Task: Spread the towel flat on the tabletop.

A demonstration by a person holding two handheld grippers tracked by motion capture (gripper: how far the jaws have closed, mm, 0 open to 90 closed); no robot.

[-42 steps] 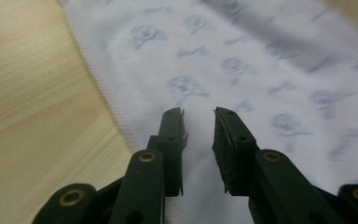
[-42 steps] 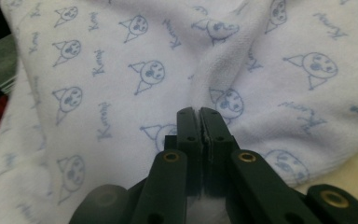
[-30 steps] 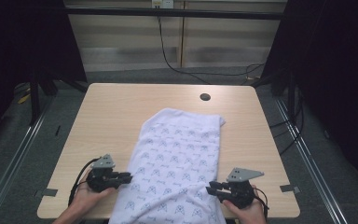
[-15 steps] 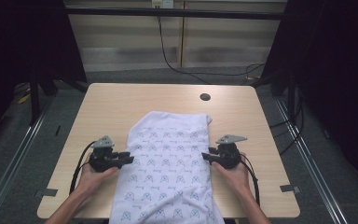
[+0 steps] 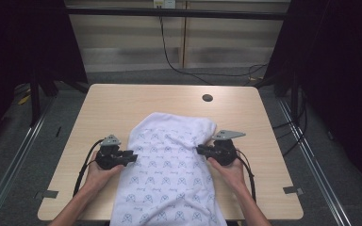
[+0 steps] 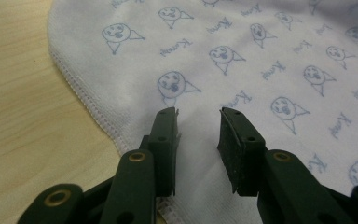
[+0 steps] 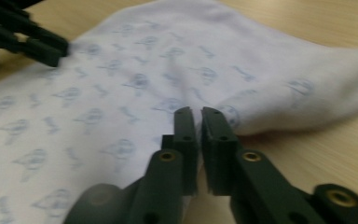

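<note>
A white cloth [image 5: 169,174] printed with small blue faces lies down the middle of the table and hangs over its near edge. My left gripper [image 5: 133,156] sits at the cloth's left hem. Its jaws have just been opening and now stand open [image 6: 198,126] over the cloth [image 6: 261,56], with nothing pinched between them. My right gripper [image 5: 200,149] is at the cloth's right edge, near a bunched fold. Its jaws [image 7: 199,119] have just been closing and are almost together, with a thin bit of the cloth [image 7: 121,93] between the pads.
The light wooden table [image 5: 122,103] has a dark round hole [image 5: 207,98] near its far edge. Bare wood lies on either side of the cloth and beyond it. The left gripper [image 7: 28,37] shows across the cloth in the right gripper view. Cables trail from both grippers.
Both hands have moved away from the near edge along the cloth's sides, the right one farther. The cloth's far end has drawn nearer and bunched up. The right jaws have narrowed.
</note>
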